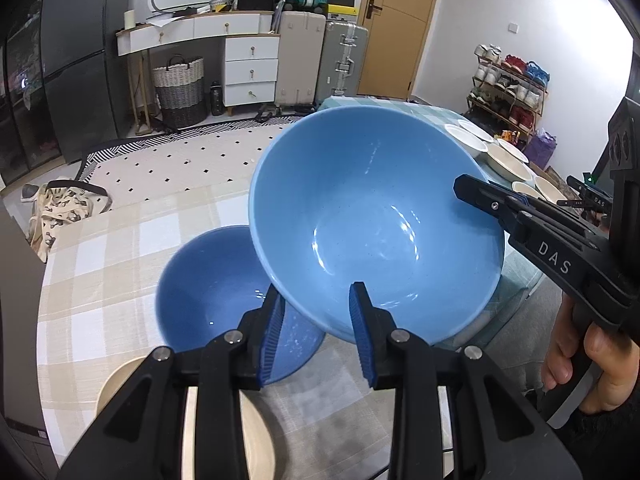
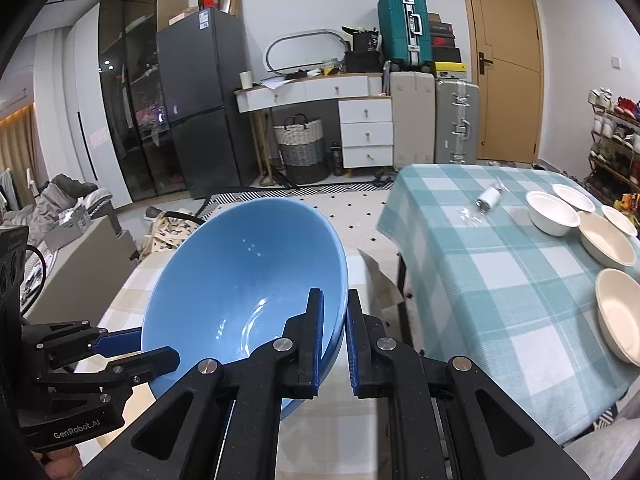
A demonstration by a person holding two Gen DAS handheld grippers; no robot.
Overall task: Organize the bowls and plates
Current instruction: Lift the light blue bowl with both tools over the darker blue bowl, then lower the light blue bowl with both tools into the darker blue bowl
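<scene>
Big blue bowl [image 1: 376, 216] is off the tabletop, tilted, carried between both grippers. Left gripper [image 1: 316, 336] has its jaws clamped on the near rim, one pad inside, one outside. Right gripper [image 2: 334, 344] has its jaws pinched tight on the opposite rim, wall between the pads. Second blue bowl [image 1: 212, 292] sits just below and left of the left jaws on the beige check tabletop [image 1: 120, 256], part hidden by the lifted one.

Step in hand, my read: nest the lifted bowl into the resting one. To do well: level it first, keep both rim grips even, centre it over the lower bowl, lower slow, release only once seated.

Both bowls glazed, glossy, round, deep, faint speckle; slick rims, likely slip risk. Cream plate [image 1: 120, 384] is under the left jaws. White bowls [image 2: 552, 212] stand well right of the right jaws on the teal check cloth [image 2: 480, 280].
</scene>
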